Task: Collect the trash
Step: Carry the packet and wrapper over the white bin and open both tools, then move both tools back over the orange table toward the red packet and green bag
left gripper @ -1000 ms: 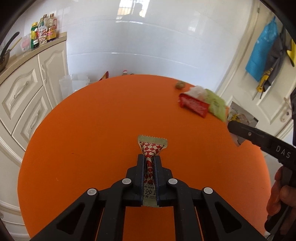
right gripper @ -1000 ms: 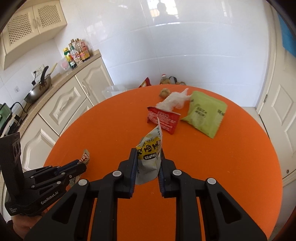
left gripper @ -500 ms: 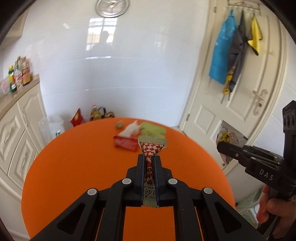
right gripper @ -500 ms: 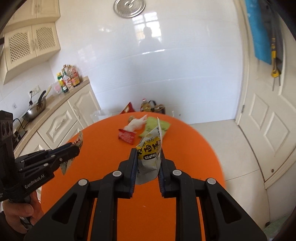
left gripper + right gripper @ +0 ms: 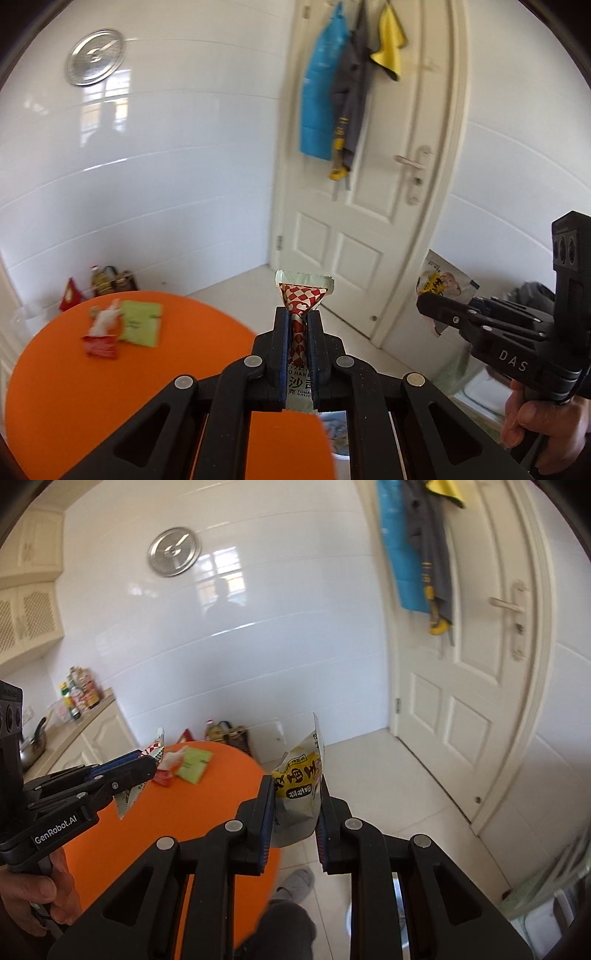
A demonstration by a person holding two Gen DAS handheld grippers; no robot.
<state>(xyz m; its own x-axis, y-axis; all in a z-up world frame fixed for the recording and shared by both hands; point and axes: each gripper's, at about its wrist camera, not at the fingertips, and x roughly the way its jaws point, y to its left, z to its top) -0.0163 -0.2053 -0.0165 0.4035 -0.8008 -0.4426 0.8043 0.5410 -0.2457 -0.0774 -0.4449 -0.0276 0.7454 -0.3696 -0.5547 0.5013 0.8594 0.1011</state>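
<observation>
Your left gripper is clamped tight on a red-and-white checkered sauce sachet, whose crimped top fans out above the jaws. Your right gripper pinches a yellow-and-white snack bag, its torn top standing up past the fingertips. Both grippers hang at the curved edge of the round orange table, over pale floor tile that runs open toward the white door. On the far part of the table lie a red wrapper, a crumpled white tissue and a green packet, touching or overlapping one another and well apart from both grippers. At the lower right of the right wrist view stands something with a pale green liner, too blurred to identify.
</observation>
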